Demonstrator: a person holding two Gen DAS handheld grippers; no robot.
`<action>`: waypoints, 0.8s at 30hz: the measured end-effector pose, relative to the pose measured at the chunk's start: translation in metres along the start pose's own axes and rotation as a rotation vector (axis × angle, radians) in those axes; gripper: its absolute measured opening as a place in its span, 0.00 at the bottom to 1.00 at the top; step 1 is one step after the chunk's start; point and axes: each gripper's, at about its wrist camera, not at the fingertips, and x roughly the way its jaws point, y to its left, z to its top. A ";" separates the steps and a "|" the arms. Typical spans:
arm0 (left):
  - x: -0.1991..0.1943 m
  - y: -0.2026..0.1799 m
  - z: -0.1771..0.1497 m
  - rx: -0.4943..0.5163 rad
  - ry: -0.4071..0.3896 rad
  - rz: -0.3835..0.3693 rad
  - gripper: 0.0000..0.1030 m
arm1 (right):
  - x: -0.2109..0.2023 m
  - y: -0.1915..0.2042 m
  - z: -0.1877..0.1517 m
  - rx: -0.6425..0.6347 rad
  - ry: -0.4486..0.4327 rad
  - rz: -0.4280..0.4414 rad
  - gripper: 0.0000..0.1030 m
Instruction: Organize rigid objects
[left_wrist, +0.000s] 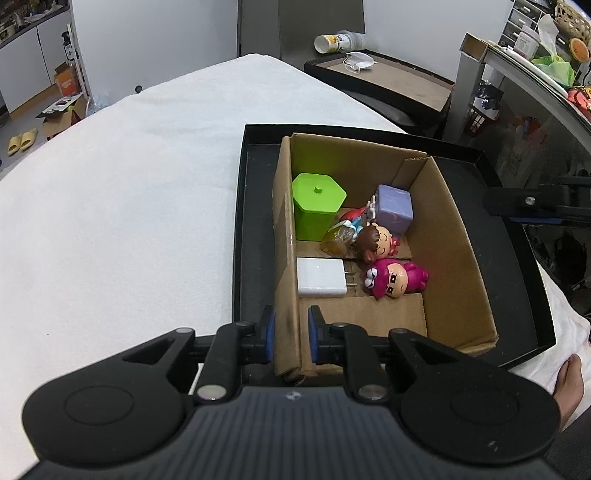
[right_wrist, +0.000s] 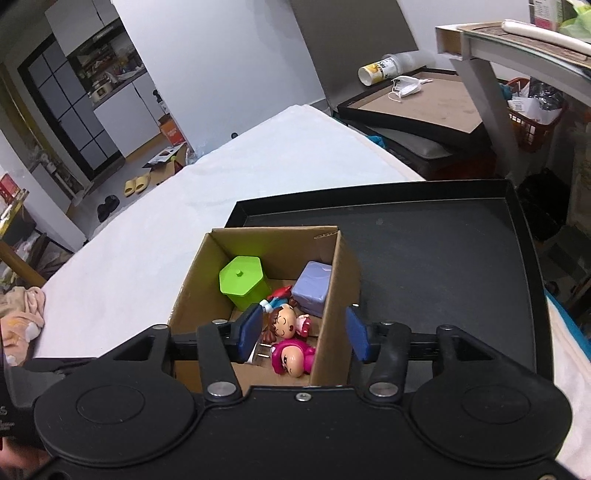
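A white cloth covers the table, with cupboards and slippers on the floor behind. On it sits a black tray holding an open cardboard box, its long axis running away from the cameras. Inside lie a green hexagonal container, purple cube, white charger with prongs pointing right, and figurines. The left gripper clamps the box's left wall; the right gripper straddles the right wall, jaws apart.

A white cloth covers the table. A black tray lies on it at the right edge, near the front corner.
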 end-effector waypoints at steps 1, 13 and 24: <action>-0.002 0.002 0.001 -0.018 0.005 -0.005 0.16 | -0.002 -0.002 0.000 0.006 -0.001 0.002 0.51; -0.045 -0.011 0.017 -0.076 -0.025 -0.052 0.26 | -0.048 -0.006 -0.009 0.041 -0.065 -0.063 0.86; -0.098 -0.030 0.010 -0.066 -0.076 -0.079 0.74 | -0.092 0.001 -0.019 0.079 -0.112 -0.080 1.00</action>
